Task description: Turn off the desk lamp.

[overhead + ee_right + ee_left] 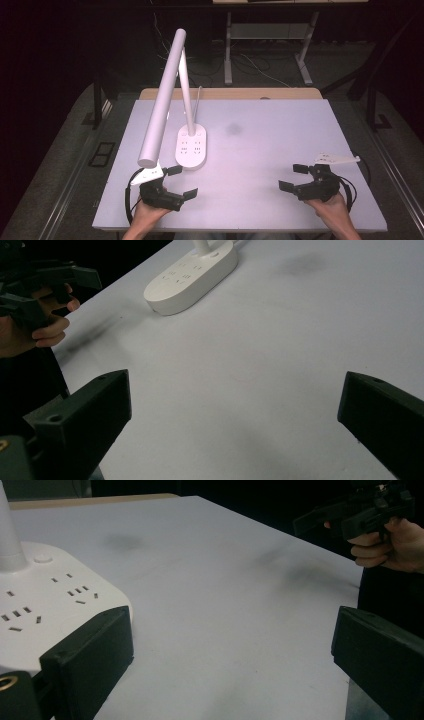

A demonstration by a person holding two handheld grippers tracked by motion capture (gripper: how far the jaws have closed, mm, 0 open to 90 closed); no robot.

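noted: white plastic desk lamp on oval socket base standing left of centre on pale matte table, left gripper just beside base, right gripper well apart, both wide open, empty, presumably poised to begin.

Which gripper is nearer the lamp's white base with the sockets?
Left. The left gripper sits open just in front of the lamp base, one jaw beside its near edge. The right gripper, also open, is well off to the base's right across the table.
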